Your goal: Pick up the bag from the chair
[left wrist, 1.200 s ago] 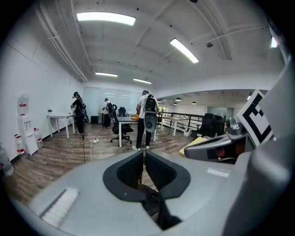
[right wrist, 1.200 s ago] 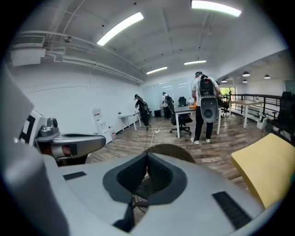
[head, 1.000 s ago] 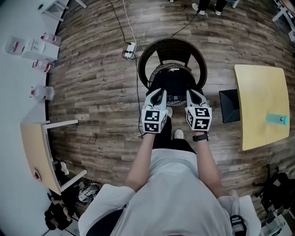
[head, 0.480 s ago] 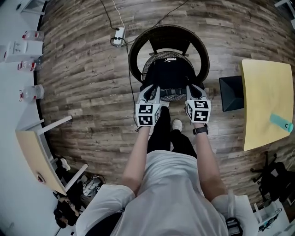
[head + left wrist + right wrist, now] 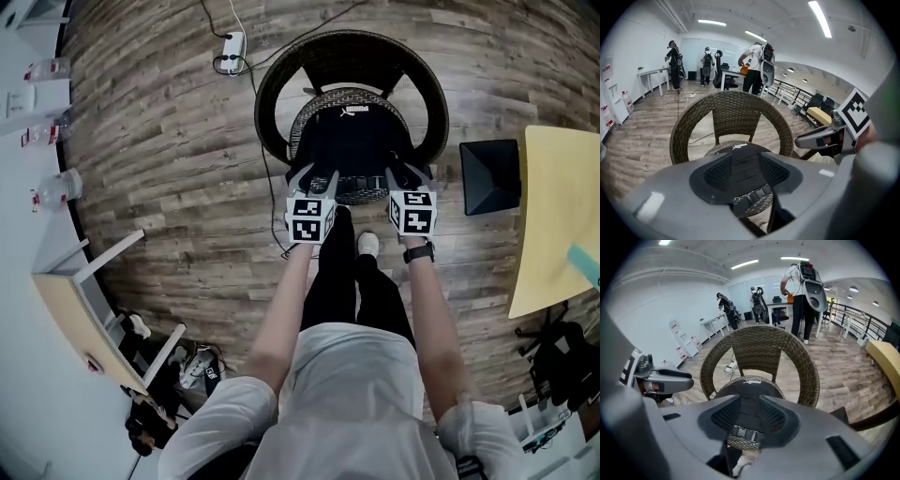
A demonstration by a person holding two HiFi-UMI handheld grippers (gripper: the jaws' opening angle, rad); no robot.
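**Both hand-held grippers brought down to the chair, jaws newly parted**

Compared with the head views of a second and half a second ago, the left hand-held gripper (image 5: 315, 178) and the right hand-held gripper (image 5: 407, 175) are shown lower and closer to the wicker chair (image 5: 272, 89). Their tips now lie over the front edge of its seat. The jaws of both have just been opening. In each gripper view they stand partly apart, about a third to half of their travel, and nothing is clamped between the pads.

The black bag (image 5: 354, 141) is seen lying flat on the chair seat, its position unchanged across the three head views. In both gripper views it is framed in the gap between the jaws but lies beyond them. A buckled strap (image 5: 743, 432) is visible at its near edge. Whether any fingertip already touches the fabric cannot be told.

The approach is judged nearly complete and the grasp not yet made. A two-handed hold on the bag's near edge, one gripper at each front corner, appears to be in preparation, after which closing and lifting would remain.
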